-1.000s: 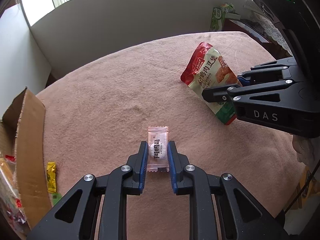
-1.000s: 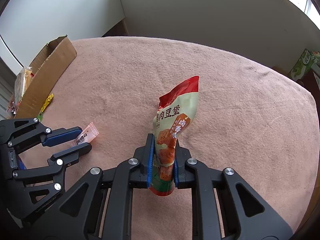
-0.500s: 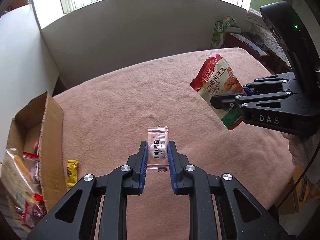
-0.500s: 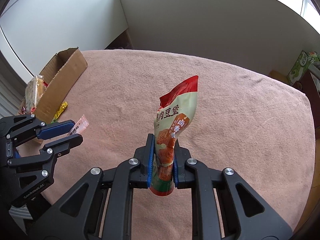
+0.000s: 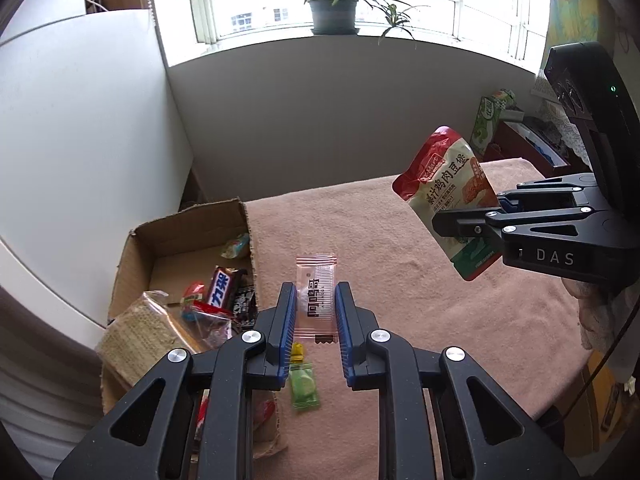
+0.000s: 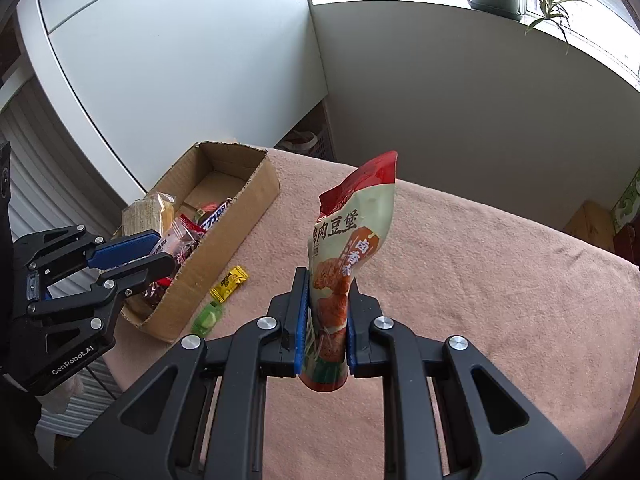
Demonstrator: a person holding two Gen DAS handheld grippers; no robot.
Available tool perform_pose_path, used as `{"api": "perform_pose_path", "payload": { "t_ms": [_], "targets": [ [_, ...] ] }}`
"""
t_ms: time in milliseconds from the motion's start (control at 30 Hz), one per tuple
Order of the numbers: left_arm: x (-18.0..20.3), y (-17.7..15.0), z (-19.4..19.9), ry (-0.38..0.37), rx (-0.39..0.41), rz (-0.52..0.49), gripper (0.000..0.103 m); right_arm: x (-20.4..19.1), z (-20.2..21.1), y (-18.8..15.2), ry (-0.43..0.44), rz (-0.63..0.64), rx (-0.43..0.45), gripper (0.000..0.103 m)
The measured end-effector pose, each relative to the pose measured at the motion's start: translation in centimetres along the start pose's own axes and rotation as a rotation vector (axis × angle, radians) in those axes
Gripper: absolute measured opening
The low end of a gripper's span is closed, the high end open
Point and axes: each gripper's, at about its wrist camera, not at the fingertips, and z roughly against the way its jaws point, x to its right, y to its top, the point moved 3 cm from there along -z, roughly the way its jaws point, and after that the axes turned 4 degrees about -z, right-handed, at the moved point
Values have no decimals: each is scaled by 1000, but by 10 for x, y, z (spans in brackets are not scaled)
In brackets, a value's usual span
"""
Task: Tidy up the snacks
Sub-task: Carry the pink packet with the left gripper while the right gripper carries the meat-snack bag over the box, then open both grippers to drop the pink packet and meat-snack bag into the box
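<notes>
A small pink sachet [image 5: 315, 295] printed with dark characters is clamped upright between the blue pads of the left gripper [image 5: 315, 300], clear of the pink tablecloth [image 5: 400, 320] below. To the left, an open cardboard box [image 5: 192, 228] is seen at the table's edge; a dark chocolate bar [image 5: 222, 291], a clear bag of pale wafers [image 5: 140, 340] and other wrapped sweets are held inside it. Just beside the box, on the cloth, a green packet [image 5: 304, 386] and a small yellow one [image 5: 297, 351] are laid. At the right, a red, cream and green snack pouch [image 5: 444, 196] is gripped in the air by the right gripper [image 5: 460, 224]. A potted plant [image 5: 334, 14] is set on the windowsill behind.
</notes>
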Motion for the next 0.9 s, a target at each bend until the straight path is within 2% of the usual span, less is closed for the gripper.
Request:
{"api": "perform_pose_path", "payload": {
  "t_ms": [233, 467, 633, 833, 900],
  "targets": [
    [-61, 0, 2, 67, 3, 73, 18, -43, -31, 29, 58, 6, -20, 15],
    [-104, 10, -21, 124, -17, 152, 18, -69, -64, 46, 95, 23, -53, 15],
    [-127, 13, -42, 107, -54, 224, 18, -86, -92, 52, 114, 36, -86, 15],
    [-140, 12, -54, 104, -79, 251, 18, -107, -115, 55, 136, 63, -117, 16],
    [-143, 13, -57, 95, -86, 266, 18, -113, -120, 54, 147, 75, -129, 19]
  ]
}}
